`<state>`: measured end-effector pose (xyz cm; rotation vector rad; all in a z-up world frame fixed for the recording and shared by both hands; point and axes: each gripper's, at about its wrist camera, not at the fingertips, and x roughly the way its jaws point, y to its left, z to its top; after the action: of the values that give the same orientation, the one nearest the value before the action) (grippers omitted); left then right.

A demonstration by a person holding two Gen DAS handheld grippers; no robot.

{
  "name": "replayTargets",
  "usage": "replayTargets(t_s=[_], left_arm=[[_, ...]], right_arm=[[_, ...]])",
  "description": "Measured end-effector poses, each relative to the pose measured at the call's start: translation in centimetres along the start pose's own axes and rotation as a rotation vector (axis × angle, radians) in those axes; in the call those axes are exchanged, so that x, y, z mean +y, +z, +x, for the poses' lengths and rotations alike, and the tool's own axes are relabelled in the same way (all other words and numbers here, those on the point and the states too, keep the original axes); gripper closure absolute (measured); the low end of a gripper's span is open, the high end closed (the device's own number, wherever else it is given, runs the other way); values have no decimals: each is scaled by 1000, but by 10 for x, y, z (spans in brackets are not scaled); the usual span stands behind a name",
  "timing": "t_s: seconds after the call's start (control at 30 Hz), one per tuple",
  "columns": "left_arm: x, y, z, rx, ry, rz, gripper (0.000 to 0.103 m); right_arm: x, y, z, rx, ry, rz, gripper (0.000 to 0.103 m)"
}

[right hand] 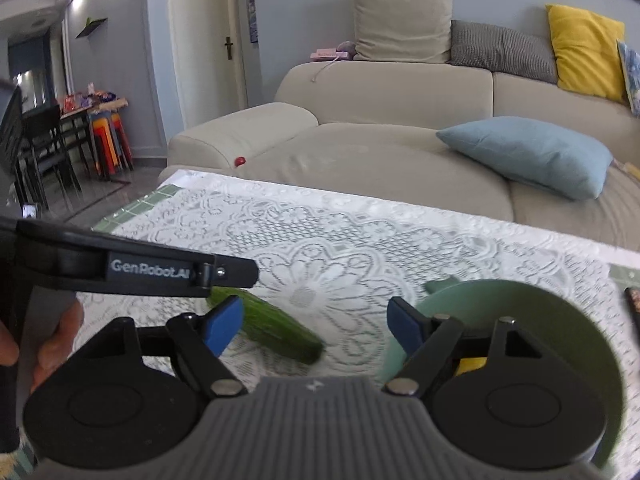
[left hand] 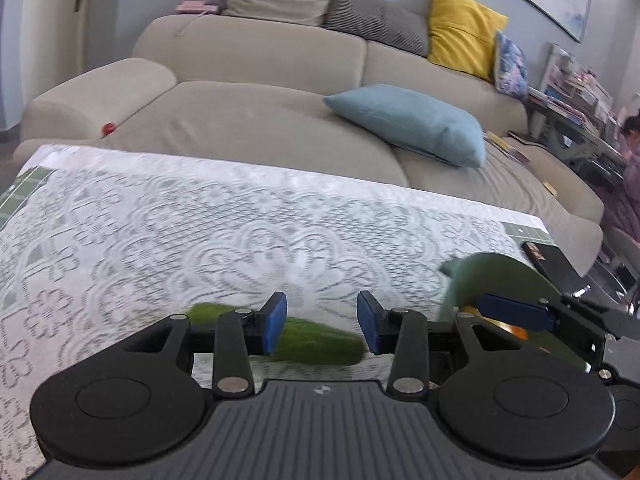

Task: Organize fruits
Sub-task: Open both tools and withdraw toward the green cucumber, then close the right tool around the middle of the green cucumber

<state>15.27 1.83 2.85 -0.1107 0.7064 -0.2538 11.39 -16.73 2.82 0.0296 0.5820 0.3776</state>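
Left gripper (left hand: 322, 322): jaws spread, nothing held, poised low over the cucumber (left hand: 316, 342), which lies on the lace-covered table (left hand: 200, 232) between and just beyond the blue pads. Right gripper (right hand: 316, 326): jaws spread wide, empty, near the green bowl (right hand: 560, 320) at the right; something yellow (right hand: 470, 365) is glimpsed inside it. The cucumber is judged the next pick. The jaws should be lowered astride its middle, across its length, and closed gently to prevent rolling before transfer to the bowl.

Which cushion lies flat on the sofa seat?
The light blue cushion; the yellow cushion, grey cushion and beige cushion stand against the sofa back.
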Motion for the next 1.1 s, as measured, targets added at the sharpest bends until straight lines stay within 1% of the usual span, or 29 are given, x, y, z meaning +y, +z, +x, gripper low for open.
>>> replayTargets(t_s=[0.17,0.27,0.33,0.37,0.43,0.5,0.57,0.67,0.77,0.87,0.93,1.0,1.1], left_arm=[[29,-5,-3,-14,16,-46,52],[41,-10,-2,-28,19,-52,46],[48,-14,-1,-41,18,-56,39],[51,-15,0,-46,17,-59,37],[57,-20,3,-56,10,-67,31],[63,-24,8,-58,6,-82,29],[69,-28,12,-59,4,-103,28],[77,-33,19,-40,2,-145,28],[82,-37,22,-51,-5,-169,28],[83,-39,24,-46,1,-163,28],[84,-42,25,-64,11,-149,28],[86,-42,25,-64,-9,-140,28],[90,-42,26,-59,-70,-145,29]], right_arm=[[20,-7,18,-23,-37,51,19],[25,-13,26,-30,-54,88,18],[28,-20,32,-32,-70,103,17],[29,-22,36,-31,-77,110,17],[28,-29,41,-27,-85,137,12],[28,-35,44,-32,-95,159,9],[30,-39,45,-48,-117,140,8],[33,-42,45,-67,-127,130,7],[39,-45,41,-99,-130,129,7],[46,-49,41,-109,-120,139,7],[48,-52,43,-97,-119,171,7],[51,-56,45,-88,-121,208,7],[52,-62,49,-82,-142,252,7]])
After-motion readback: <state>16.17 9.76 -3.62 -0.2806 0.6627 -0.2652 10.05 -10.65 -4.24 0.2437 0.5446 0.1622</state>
